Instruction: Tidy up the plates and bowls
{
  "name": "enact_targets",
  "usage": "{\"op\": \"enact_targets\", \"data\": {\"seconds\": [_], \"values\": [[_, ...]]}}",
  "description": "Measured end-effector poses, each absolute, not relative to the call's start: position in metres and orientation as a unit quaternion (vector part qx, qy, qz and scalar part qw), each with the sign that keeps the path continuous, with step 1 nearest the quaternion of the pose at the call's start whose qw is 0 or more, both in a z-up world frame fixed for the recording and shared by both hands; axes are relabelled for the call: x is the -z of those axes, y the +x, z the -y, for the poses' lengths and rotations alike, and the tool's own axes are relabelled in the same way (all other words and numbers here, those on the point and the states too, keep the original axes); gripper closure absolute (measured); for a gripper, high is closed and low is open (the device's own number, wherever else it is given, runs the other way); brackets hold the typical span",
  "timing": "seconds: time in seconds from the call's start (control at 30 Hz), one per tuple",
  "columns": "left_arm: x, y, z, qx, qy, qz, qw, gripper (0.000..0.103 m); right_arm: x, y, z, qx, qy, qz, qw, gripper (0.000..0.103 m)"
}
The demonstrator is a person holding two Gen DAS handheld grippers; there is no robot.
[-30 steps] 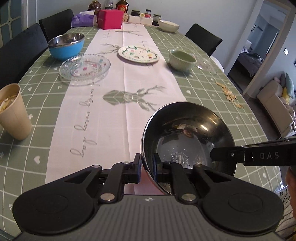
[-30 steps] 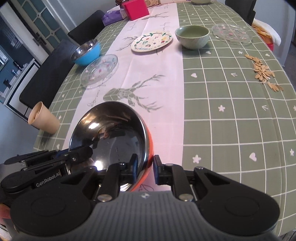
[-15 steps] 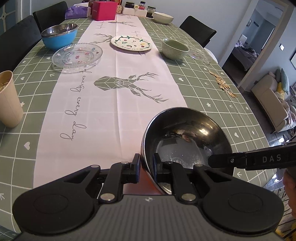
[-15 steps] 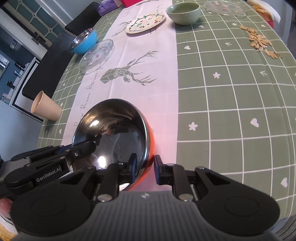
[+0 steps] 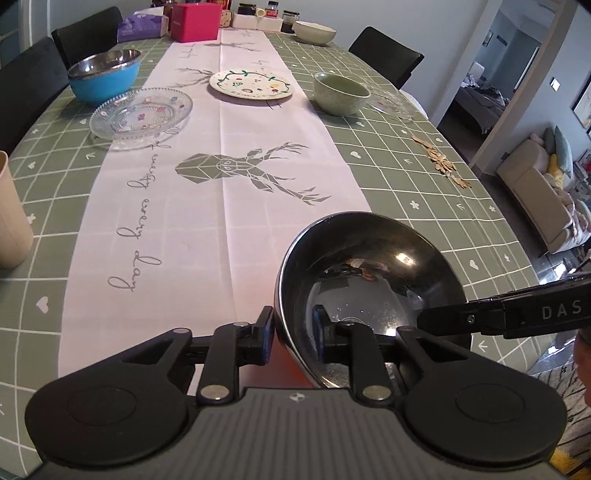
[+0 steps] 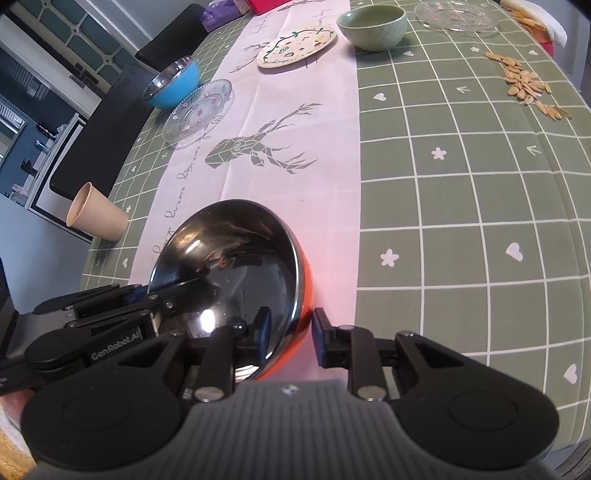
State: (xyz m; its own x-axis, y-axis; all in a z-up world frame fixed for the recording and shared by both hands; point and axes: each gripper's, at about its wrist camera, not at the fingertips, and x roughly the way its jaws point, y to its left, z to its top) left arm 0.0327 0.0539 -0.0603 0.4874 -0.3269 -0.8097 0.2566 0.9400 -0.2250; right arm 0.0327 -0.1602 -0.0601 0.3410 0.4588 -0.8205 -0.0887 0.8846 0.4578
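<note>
A steel bowl with an orange outside [image 5: 369, 280] [image 6: 229, 273] rests on the pink table runner near the table's front edge. My left gripper [image 5: 291, 332] straddles its near rim, one pad outside and one inside. Its jaws are opening, and a gap shows on both sides of the rim. My right gripper [image 6: 290, 332] straddles the rim on the bowl's other side. Its jaws are opening too, and neither pad presses on the rim. Each gripper shows in the other's view, at the bowl's edge.
Further up the table stand a blue steel bowl [image 5: 105, 75], a glass plate [image 5: 142, 112], a painted plate [image 5: 251, 84], a green bowl [image 5: 340, 92] and a second glass plate [image 6: 456, 13]. A paper cup [image 5: 11, 214] is at the left edge; seeds [image 5: 439, 162] lie at the right.
Both grippers' jaws have parted from the bowl's rim, which they pinched before. The bowl stays in the same spot between them.
</note>
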Motion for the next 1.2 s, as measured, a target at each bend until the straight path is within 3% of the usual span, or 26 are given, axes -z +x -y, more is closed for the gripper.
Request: {"op": "enact_targets", "data": {"seconds": [0.1, 0.13, 0.17, 0.2, 0.23, 0.33, 0.6, 0.93, 1.2], "values": [[0.055, 0.032, -0.056, 0.173, -0.039, -0.472, 0.864, 0.064, 0.053, 0.030, 0.164, -0.173, 0.169, -0.533, 0.811, 0.050], [0.053, 0.031, -0.057, 0.176, -0.037, -0.465, 0.867, 0.055, 0.050, 0.029, 0.165, -0.174, 0.166, -0.525, 0.816, 0.047], [0.050, 0.029, -0.057, 0.179, -0.034, -0.458, 0.870, 0.045, 0.048, 0.029, 0.166, -0.174, 0.166, -0.520, 0.819, 0.036], [0.047, 0.027, -0.057, 0.181, -0.030, -0.452, 0.873, 0.041, 0.047, 0.029, 0.169, -0.175, 0.170, -0.517, 0.821, 0.024], [0.044, 0.026, -0.057, 0.183, -0.026, -0.447, 0.875, 0.037, 0.045, 0.028, 0.171, -0.178, 0.176, -0.513, 0.821, 0.021], [0.037, 0.025, -0.058, 0.172, -0.026, -0.437, 0.883, 0.032, 0.042, 0.030, 0.176, -0.176, 0.184, -0.515, 0.818, 0.020], [0.014, 0.050, -0.082, 0.100, -0.096, -0.439, 0.888, 0.031, 0.020, 0.037, 0.167, -0.186, 0.207, -0.504, 0.818, 0.017], [-0.056, 0.066, -0.106, 0.014, -0.078, -0.346, 0.935, 0.031, -0.066, 0.053, 0.132, -0.240, 0.193, -0.429, 0.849, 0.014], [-0.109, 0.101, -0.140, -0.021, -0.080, -0.321, 0.943, 0.031, -0.113, 0.107, 0.100, -0.253, 0.168, -0.407, 0.862, 0.014]]}}
